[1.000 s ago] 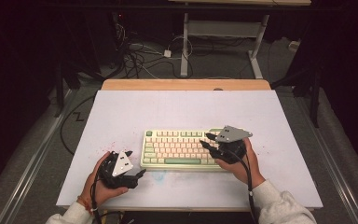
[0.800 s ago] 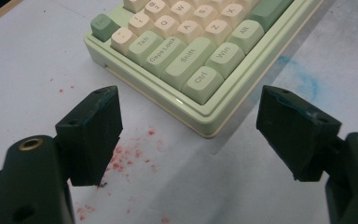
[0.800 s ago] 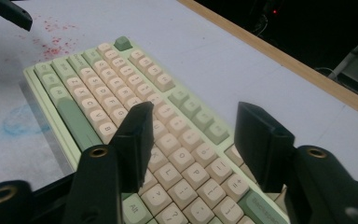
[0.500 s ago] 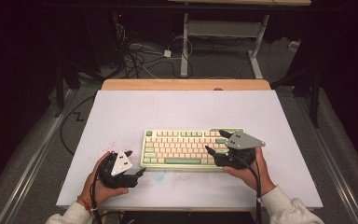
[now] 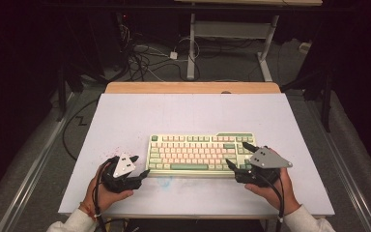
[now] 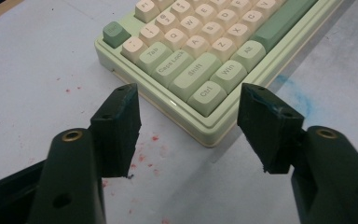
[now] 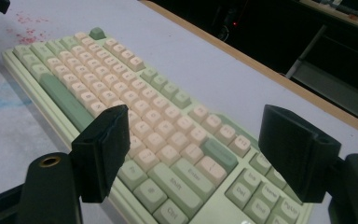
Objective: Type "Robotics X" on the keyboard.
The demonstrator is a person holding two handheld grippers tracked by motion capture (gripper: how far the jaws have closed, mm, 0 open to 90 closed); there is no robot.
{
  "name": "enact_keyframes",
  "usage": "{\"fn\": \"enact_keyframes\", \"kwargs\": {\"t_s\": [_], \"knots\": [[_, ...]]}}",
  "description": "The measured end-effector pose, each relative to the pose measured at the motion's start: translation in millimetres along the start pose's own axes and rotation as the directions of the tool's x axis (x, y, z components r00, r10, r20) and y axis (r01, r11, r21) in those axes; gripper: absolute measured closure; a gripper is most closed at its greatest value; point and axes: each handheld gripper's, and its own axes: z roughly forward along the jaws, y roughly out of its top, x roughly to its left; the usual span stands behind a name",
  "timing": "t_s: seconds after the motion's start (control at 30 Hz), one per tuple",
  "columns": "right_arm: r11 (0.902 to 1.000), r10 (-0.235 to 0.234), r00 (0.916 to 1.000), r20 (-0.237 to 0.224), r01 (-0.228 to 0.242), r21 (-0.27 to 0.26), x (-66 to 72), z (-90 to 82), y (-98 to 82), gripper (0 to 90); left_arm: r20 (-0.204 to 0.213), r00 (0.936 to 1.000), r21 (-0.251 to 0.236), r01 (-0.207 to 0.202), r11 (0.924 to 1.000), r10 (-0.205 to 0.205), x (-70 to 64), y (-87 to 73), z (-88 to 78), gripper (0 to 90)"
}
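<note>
Your table (image 5: 125,121) is a pale lilac-white sheet w/ a wood strip along the far edge, red speckles near its front-left and a blue smear just in front of the keyboard (image 5: 200,153), which lies flat, centre-front, long side toward you. Dark room around: grey floor, tangled cables and a white desk frame beyond the table. Your left gripper (image 5: 134,165) sits at the keyboard's near-left corner, fingers (image 6: 116,128) apart after just closing partway, the Ctrl corner ahead of them, untouched. Your right gripper (image 5: 239,155) hovers over the keyboard's right end, fingers (image 7: 291,149) wide after just opening, holding nothing.
</note>
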Motion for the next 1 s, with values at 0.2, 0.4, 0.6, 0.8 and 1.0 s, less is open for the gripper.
{"fn": "enact_keyframes", "kwargs": {"t_s": [0.2, 0.4, 0.6, 0.8, 1.0], "knots": [[0.9998, -0.004, 0.9997, 0.022, 0.004, 0.022, 1.4, -14.1, -14.3, 25.3, 0.06, 0.9979, 0.01, 0.023, 0.9997, -0.024, 4.1, 12.0, -2.4, 70.6], [0.9991, 0.012, 0.9995, 0.031, -0.013, 0.04, 0.3, -28.2, -27.3, 25.3, 0.102, 0.9945, 0.02, -0.03, 0.9994, 0.027, 1.1, 32.8, 1.5, 87.3], [0.9985, 0.012, 0.9992, 0.039, -0.014, 0.053, 0.3, -36.1, -33.6, 25.3, 0.149, 0.9858, 0.025, -0.081, 0.9964, 0.076, -11.7, 60.0, 15.3, 87.4], [0.9982, 0.018, 0.9991, 0.039, -0.02, 0.057, -0.2, -36.2, -35.8, 25.4, 0.185, 0.9762, 0.056, -0.126, 0.9904, 0.114, -25.0, 83.5, 40.4, 87.2], [0.9979, 0.005, 0.9995, 0.031, -0.007, 0.065, 1.2, -33.2, -36.6, 25.4, 0.212, 0.9666, 0.08, -0.164, 0.9831, 0.144, -34.7, 100.6, 64.8, 87.2]]}}
